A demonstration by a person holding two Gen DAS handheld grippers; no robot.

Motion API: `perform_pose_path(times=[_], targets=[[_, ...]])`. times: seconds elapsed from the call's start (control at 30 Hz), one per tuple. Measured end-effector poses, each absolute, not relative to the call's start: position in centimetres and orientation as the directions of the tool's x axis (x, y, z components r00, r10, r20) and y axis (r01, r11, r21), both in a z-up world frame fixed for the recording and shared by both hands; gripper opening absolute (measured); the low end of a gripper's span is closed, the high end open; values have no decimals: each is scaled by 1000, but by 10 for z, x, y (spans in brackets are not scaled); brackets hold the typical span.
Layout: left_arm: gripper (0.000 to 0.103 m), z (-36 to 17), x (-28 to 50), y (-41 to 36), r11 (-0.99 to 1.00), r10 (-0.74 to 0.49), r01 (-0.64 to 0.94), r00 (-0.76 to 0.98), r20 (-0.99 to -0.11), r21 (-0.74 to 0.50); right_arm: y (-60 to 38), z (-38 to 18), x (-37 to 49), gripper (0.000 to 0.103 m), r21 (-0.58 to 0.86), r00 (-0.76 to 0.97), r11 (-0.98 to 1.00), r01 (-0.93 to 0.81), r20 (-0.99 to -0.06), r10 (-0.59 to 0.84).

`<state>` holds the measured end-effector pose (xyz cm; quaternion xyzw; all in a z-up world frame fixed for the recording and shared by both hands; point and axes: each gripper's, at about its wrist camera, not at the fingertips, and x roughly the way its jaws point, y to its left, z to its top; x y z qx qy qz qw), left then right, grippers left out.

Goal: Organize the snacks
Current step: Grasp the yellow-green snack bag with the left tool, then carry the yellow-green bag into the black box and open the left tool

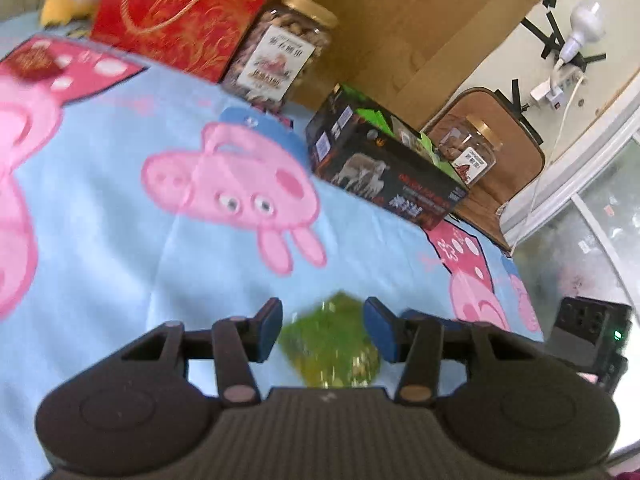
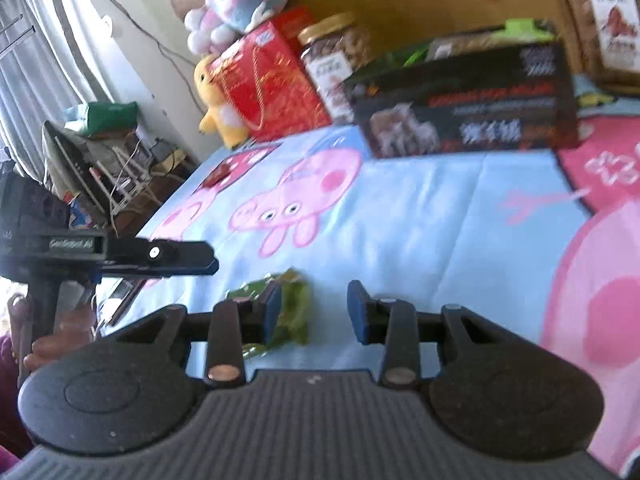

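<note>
A small green snack packet (image 1: 332, 340) lies on the blue cartoon-pig cloth (image 1: 120, 208). My left gripper (image 1: 322, 330) is open, with the packet between its fingers but not gripped. In the right wrist view the same packet (image 2: 290, 308) lies just behind the left finger of my open, empty right gripper (image 2: 314, 312). The left gripper (image 2: 172, 258) shows there from the side, at the left, above the cloth. A black open box (image 1: 380, 172) holding green packets stands at the far edge of the cloth; it also shows in the right wrist view (image 2: 464, 108).
A red gift box (image 1: 180, 12), a nut jar with a gold lid (image 1: 284, 52) and a second jar (image 1: 468, 148) stand along the back beside a cardboard box (image 1: 400, 20). Plush toys (image 2: 232, 0) sit at the back left. The cloth's edge drops off at left (image 2: 152, 216).
</note>
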<state>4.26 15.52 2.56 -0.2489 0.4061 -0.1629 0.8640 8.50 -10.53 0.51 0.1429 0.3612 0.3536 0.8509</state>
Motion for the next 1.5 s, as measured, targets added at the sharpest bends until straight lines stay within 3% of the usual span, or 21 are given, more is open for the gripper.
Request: perform_pose_path(times=[0.07,0.17,0.2,0.23,0.3,0.33,0.37,0.53,0.6,0.97,1.2,1.37,1.4,1.5], targets=[[57,17,34,156,806,-498,60,607,-619,-589,-100,4,83,40,505,478,704,-499,-517,710],[62,4,25,151,783,-520,57,607,-601,-619,-92,-1,84,40,535,470,693,-484,-510,721],[65,4,23,149,786,-515,62,617,-595,-615,-89,-1,81,39,533,457,685,-496,-511,728],[70,4,22,147,789,-509,65,626,-591,-611,-83,1,77,31,513,454,688,-513,-518,725],[74,4,22,144,786,-510,71,636,-579,-614,-74,2,69,27,469,461,701,-537,-533,709],[73,4,23,142,792,-502,74,644,-577,-606,-73,4,66,16,455,470,707,-542,-533,704],[71,5,24,139,796,-497,77,649,-577,-600,-75,4,67,16,465,471,704,-537,-527,707],[35,-3,43,127,769,-540,88,619,-570,-634,-95,-3,73,16,546,491,702,-457,-504,711],[30,-3,52,118,772,-543,93,612,-575,-629,-98,-2,70,15,544,505,708,-449,-499,704],[29,43,113,84,790,-568,235,628,-532,-566,-121,29,90,15,471,642,772,-427,-443,625],[31,95,194,66,819,-544,307,683,-488,-484,-132,76,149,16,400,755,817,-415,-349,555],[33,90,256,55,849,-506,281,677,-534,-447,-130,79,204,16,372,784,854,-365,-372,497],[38,86,264,52,867,-480,270,680,-554,-420,-129,76,217,16,375,781,858,-351,-389,489],[38,65,286,42,939,-337,189,686,-645,-289,-120,62,245,22,324,772,892,-314,-460,439]])
